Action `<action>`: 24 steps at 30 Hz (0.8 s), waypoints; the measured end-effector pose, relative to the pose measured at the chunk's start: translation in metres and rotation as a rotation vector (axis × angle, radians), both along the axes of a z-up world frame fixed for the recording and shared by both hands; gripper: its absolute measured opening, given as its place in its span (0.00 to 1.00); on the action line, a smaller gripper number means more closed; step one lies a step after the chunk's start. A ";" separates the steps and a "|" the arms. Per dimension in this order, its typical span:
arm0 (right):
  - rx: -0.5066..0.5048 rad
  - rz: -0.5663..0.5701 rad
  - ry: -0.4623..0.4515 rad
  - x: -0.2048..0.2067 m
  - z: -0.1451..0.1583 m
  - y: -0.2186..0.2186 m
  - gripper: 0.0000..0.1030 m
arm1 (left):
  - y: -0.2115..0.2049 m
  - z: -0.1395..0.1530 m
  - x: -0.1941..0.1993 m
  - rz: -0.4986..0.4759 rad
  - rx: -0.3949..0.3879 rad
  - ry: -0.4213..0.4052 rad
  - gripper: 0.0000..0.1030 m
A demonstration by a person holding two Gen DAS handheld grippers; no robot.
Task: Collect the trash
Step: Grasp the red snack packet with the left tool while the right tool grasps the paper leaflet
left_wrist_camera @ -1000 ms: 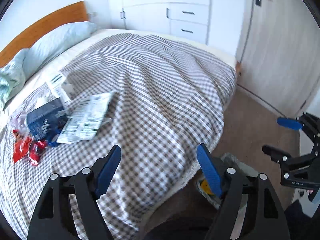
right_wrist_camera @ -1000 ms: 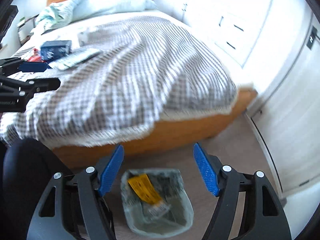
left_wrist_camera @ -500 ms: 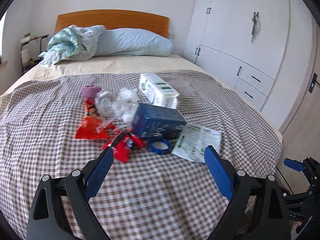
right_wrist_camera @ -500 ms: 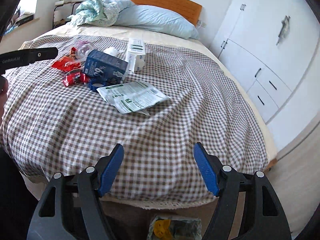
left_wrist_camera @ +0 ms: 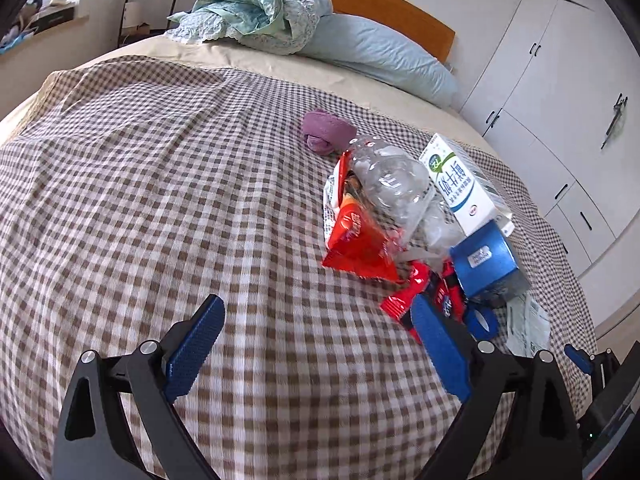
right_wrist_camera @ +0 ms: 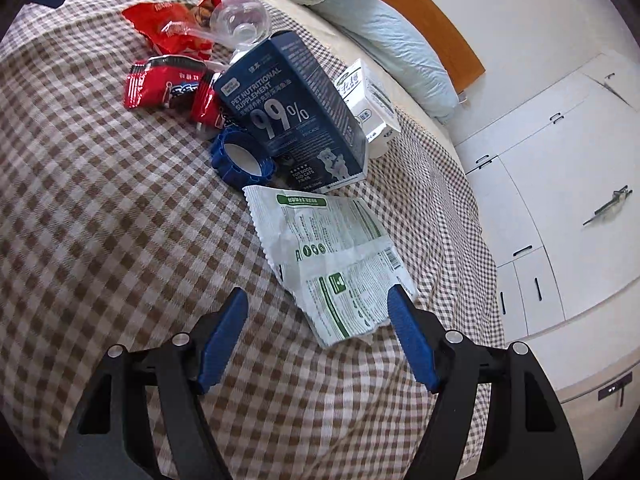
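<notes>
Trash lies in a loose heap on the checked bedspread (left_wrist_camera: 160,200), ahead of both grippers.

Left gripper (left_wrist_camera: 316,344): jaws spread wide, having just been opening; nothing between them but bare cloth. Its right pad overlaps the red wrappers (left_wrist_camera: 424,292) in view; contact cannot be told.

Right gripper (right_wrist_camera: 316,340): jaws well apart, holding nothing. Near corner of the white pouch (right_wrist_camera: 336,264) lies flat between the pads, untouched.

Beyond the pouch, right wrist view: blue tape roll (right_wrist_camera: 244,160) on its side against the dark blue box (right_wrist_camera: 296,112), which lies closed; contents not visible. Red wrappers sit left of the box. White carton (right_wrist_camera: 368,100) just behind the box, closed as far as can be seen.

Further back: red snack bag (left_wrist_camera: 356,240), torn open, with something brownish showing at its mouth. Clear bottle (left_wrist_camera: 388,184), crushed, lies on it and looks empty. Purple cloth ball (left_wrist_camera: 326,132) just past the bottle.

Far end: blue pillow (left_wrist_camera: 384,60), green bundle (left_wrist_camera: 248,12), wooden headboard (left_wrist_camera: 384,4). Wardrobe (left_wrist_camera: 560,92) to the right.
</notes>
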State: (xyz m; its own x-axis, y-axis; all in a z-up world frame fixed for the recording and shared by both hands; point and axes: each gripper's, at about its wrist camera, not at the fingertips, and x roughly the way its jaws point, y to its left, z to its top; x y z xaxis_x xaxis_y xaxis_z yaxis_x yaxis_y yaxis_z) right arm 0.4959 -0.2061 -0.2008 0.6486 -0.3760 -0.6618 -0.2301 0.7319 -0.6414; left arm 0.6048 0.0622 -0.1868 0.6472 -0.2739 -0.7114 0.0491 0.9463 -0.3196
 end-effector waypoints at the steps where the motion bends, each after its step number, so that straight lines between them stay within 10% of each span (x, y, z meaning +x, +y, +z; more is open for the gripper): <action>1: -0.018 -0.003 -0.005 0.005 -0.003 0.001 0.68 | 0.002 -0.003 0.011 -0.006 -0.022 0.014 0.88; 5: -0.040 0.001 0.000 0.016 -0.010 -0.003 0.55 | 0.012 -0.029 0.057 0.034 -0.199 0.150 0.82; 10: 0.014 -0.021 0.030 0.017 -0.014 -0.020 0.14 | 0.005 -0.029 0.072 0.005 -0.255 0.126 0.70; 15: 0.082 -0.032 -0.038 0.013 0.010 -0.037 0.09 | -0.015 -0.034 0.071 0.024 -0.123 0.131 0.24; 24: 0.201 -0.075 -0.156 -0.015 0.081 -0.077 0.05 | 0.015 0.022 0.029 0.149 -0.095 0.004 0.15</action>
State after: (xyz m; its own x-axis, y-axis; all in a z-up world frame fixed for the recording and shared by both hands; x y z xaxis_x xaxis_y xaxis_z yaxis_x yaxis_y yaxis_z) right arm 0.4809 -0.2833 -0.1202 0.7243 -0.2978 -0.6218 -0.0801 0.8595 -0.5049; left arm 0.6335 0.0771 -0.1647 0.6829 -0.2412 -0.6895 -0.0912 0.9084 -0.4081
